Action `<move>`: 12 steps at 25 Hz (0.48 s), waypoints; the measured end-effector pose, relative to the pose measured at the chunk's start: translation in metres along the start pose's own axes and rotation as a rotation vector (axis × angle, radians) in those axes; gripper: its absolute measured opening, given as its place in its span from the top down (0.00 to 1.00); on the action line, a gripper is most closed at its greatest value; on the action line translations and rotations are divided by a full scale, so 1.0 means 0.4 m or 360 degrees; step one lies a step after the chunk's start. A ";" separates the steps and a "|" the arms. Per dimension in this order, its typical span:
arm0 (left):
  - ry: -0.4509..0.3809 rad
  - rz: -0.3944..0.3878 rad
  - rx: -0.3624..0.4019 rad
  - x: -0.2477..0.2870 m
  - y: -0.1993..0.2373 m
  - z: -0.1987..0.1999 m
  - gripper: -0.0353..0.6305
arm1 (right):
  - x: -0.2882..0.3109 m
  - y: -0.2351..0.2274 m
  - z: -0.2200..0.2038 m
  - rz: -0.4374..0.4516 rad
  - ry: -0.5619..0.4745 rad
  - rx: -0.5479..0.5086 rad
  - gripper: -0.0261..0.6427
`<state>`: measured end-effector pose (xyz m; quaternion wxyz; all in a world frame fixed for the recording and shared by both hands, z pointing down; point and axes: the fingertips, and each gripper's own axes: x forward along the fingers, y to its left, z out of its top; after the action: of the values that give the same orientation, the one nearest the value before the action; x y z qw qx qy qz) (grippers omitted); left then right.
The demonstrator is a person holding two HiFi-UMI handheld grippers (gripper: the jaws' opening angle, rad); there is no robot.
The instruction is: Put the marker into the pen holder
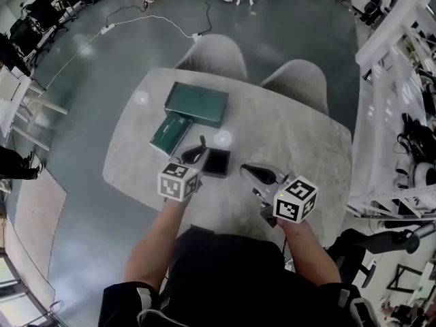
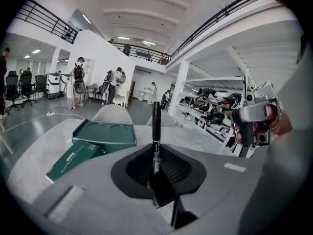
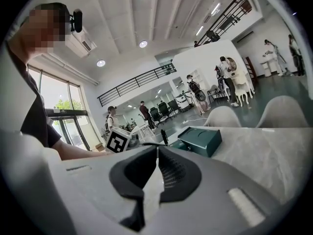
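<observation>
Marker, black, stands upright with its long axis vertical, its lower end clamped in the left gripper just left of the black pen holder by the table's near edge, its pale barrel label unreadable, while the right gripper is pinched together on nothing.

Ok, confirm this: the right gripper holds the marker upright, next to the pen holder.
Not right: the left gripper holds the marker upright next to the pen holder, as the left gripper view shows. The right gripper is shut on nothing.
</observation>
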<state>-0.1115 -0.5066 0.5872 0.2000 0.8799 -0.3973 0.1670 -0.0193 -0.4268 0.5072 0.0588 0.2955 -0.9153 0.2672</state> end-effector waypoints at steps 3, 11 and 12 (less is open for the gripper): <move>0.0001 -0.0035 0.0000 0.018 -0.005 -0.009 0.87 | 0.005 -0.003 -0.014 -0.0007 0.0014 0.0022 0.95; 0.0070 -0.0018 0.0068 0.059 0.019 -0.065 0.87 | 0.016 0.002 -0.039 -0.0017 0.0046 0.0056 0.96; 0.0081 -0.0022 0.0070 0.062 0.022 -0.072 0.87 | 0.019 0.000 -0.041 -0.0021 0.0049 0.0060 0.95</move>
<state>-0.1067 -0.5138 0.6253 0.1917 0.8823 -0.3822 0.1968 -0.0264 -0.4221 0.5232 0.0691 0.2984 -0.9072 0.2885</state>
